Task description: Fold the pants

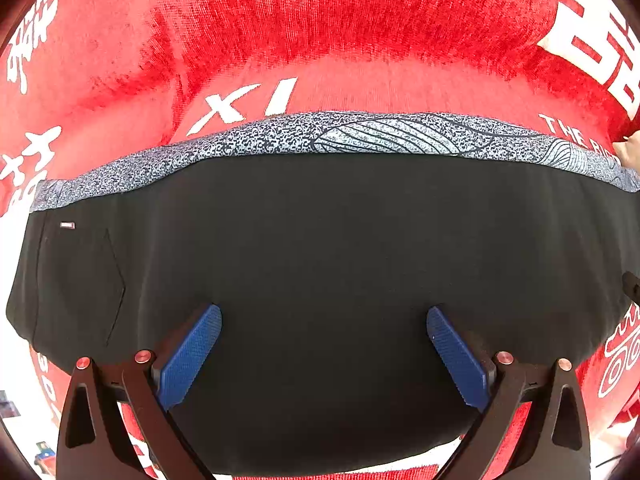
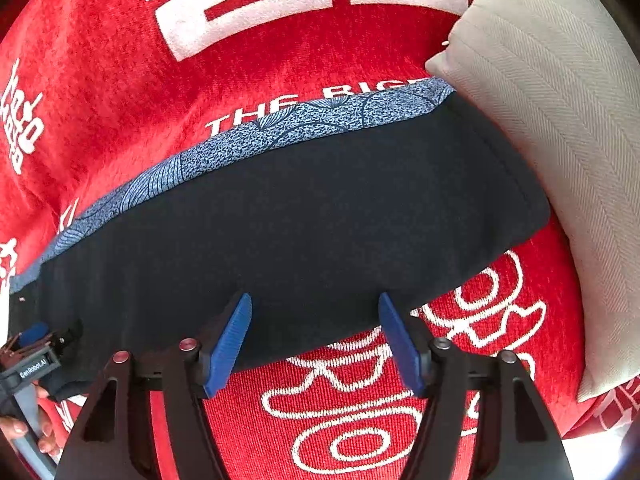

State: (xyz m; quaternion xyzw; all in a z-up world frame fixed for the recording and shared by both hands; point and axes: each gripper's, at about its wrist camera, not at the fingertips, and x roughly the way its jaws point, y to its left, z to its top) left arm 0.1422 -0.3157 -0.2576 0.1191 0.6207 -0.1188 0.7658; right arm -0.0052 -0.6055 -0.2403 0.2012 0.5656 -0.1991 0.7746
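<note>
The black pants [image 1: 320, 220] lie folded into a long band on a red blanket [image 1: 360, 20]. A blue-grey patterned strip [image 1: 360, 136] runs along their far edge, and a back pocket [image 1: 80, 288] shows at the left end. My left gripper [image 1: 323, 310] hangs open just above the black cloth, with nothing pinched between its blue pads [image 1: 192, 356]. In the right wrist view the pants [image 2: 300, 208] end at the right in a hem. My right gripper [image 2: 315, 299] stands open over their near edge, and its pads [image 2: 228, 344] do not press the cloth.
The red blanket [image 2: 100, 80] carries large white lettering and has soft folds. A beige pillow [image 2: 540, 120] lies against the right end of the pants. At the lower left of the right wrist view, a hand [image 2: 24, 432] holds the other gripper's body [image 2: 36, 368].
</note>
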